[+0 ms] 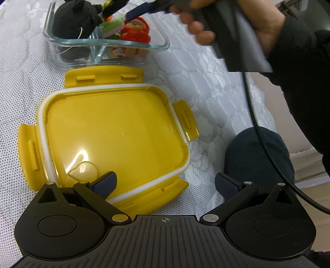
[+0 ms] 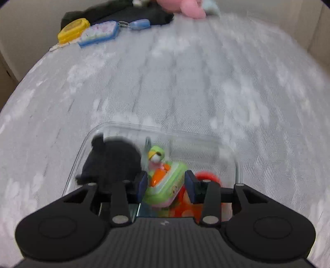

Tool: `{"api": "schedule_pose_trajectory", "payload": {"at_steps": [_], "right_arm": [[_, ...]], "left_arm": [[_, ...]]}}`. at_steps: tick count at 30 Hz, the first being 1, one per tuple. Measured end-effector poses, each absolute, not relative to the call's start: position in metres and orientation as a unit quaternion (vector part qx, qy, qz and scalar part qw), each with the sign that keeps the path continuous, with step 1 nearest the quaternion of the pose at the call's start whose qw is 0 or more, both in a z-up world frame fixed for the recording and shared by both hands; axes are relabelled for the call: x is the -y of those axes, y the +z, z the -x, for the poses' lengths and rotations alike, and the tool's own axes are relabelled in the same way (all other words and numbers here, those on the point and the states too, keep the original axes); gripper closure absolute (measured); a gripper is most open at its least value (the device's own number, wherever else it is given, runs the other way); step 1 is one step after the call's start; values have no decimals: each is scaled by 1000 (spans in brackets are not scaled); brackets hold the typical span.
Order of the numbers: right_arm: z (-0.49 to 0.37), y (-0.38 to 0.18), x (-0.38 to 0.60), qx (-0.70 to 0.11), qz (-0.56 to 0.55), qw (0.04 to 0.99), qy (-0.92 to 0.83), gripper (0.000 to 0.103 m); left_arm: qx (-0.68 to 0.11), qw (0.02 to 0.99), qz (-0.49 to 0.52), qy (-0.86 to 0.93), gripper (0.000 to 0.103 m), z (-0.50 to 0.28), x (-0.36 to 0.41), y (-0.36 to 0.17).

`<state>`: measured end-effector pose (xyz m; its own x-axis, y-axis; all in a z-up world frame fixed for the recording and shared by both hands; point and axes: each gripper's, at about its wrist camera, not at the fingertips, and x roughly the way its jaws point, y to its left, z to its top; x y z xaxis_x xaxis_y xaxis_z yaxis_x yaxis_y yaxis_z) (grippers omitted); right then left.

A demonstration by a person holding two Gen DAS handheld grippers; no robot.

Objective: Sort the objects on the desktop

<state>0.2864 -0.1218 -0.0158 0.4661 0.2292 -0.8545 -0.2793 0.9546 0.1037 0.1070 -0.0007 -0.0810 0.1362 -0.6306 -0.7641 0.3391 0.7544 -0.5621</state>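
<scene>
the white lace-patterned cloth (image 1: 206, 68) covers the whole surface, seen in both views. on it, close to the left camera, lies a yellow plastic snap-lock lid (image 1: 115, 134) with a white seal, its four clips folded out flat. beyond the lid, apart from it, stands a clear glass divided container (image 1: 107, 44). its left compartment holds a black plush toy with ears (image 1: 75, 19); the other compartment holds a red toy figure (image 1: 136, 29) and a green and pink toy car with a small figure on top (image 2: 165, 185).

the left hand-held gripper (image 1: 165, 183) hovers over the near edge of the yellow lid, jaws wide apart and empty.

the right hand-held gripper (image 2: 166, 185), held by a hand (image 1: 206, 26) in a dark sleeve, reaches down into the container. the green toy car sits between its blue pads; the pads look slightly clear of the car's sides, though the blur makes the contact hard to judge.

at the far edge of the cloth, well apart from the container, lie a yellow toy phone (image 2: 73, 29), a blue toy phone (image 2: 99, 33) just beside it, and a small blue oval tag (image 2: 140, 24).
</scene>
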Motion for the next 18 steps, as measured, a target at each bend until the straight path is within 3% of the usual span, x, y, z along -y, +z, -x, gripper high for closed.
{"api": "schedule_pose_trajectory", "payload": {"at_steps": [2,5,18], "right_arm": [[-278,3,134,-450,10,881,147,59],[-279,20,146,-456,15,881,127,47],[-253,-35,111,-503,192,833,129,53]], "left_arm": [[-571,743,128,-325,0,-107,0,-81],[-571,744,125,-325,0,-107,1,-81],[-571,743,128,-324,0,-108,1,-81]]}}
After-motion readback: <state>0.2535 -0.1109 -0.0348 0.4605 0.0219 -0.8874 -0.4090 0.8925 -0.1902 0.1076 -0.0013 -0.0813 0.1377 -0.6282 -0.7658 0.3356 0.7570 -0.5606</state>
